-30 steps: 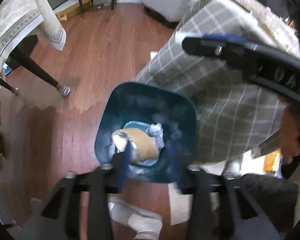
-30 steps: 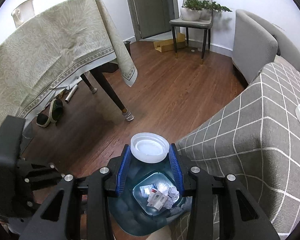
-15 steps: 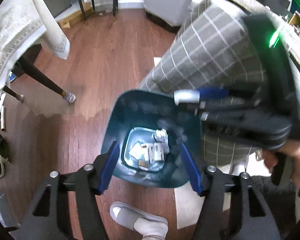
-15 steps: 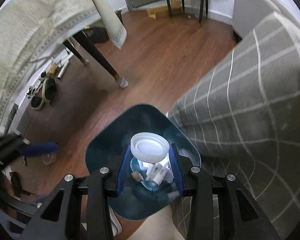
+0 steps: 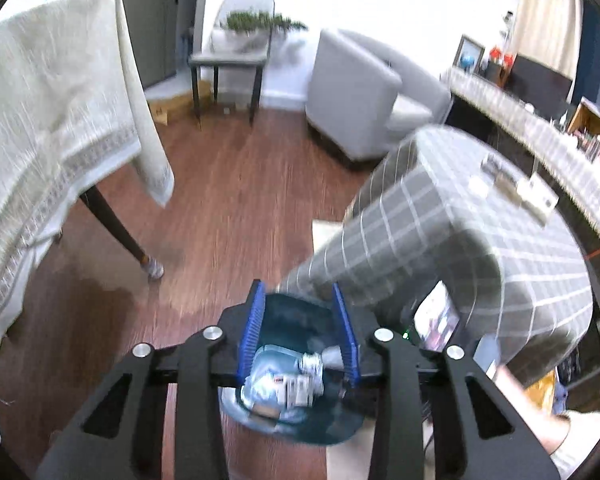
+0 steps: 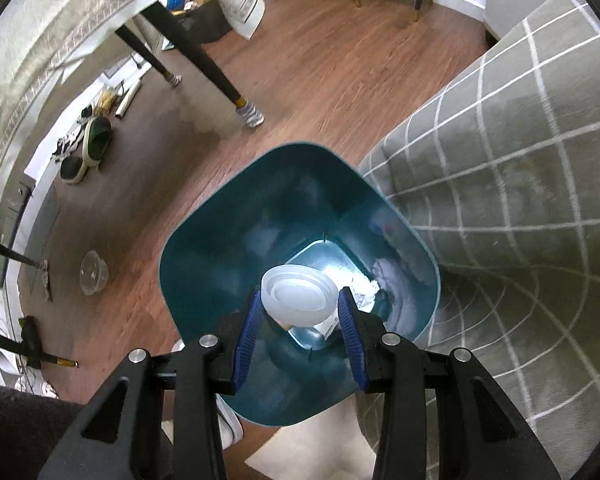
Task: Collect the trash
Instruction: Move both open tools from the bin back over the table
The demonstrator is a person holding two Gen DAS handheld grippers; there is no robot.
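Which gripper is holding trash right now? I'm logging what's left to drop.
The right gripper: a white plastic lid sits between its blue pads above the teal bin. The left gripper is open, holding nothing.

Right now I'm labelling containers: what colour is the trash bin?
Dark teal, the trash bin shows best in the right wrist view.

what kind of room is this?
Likely a home living room: wood floor, a grey armchair, a cloth-draped table, and a teal trash bin beside a checked grey ottoman.
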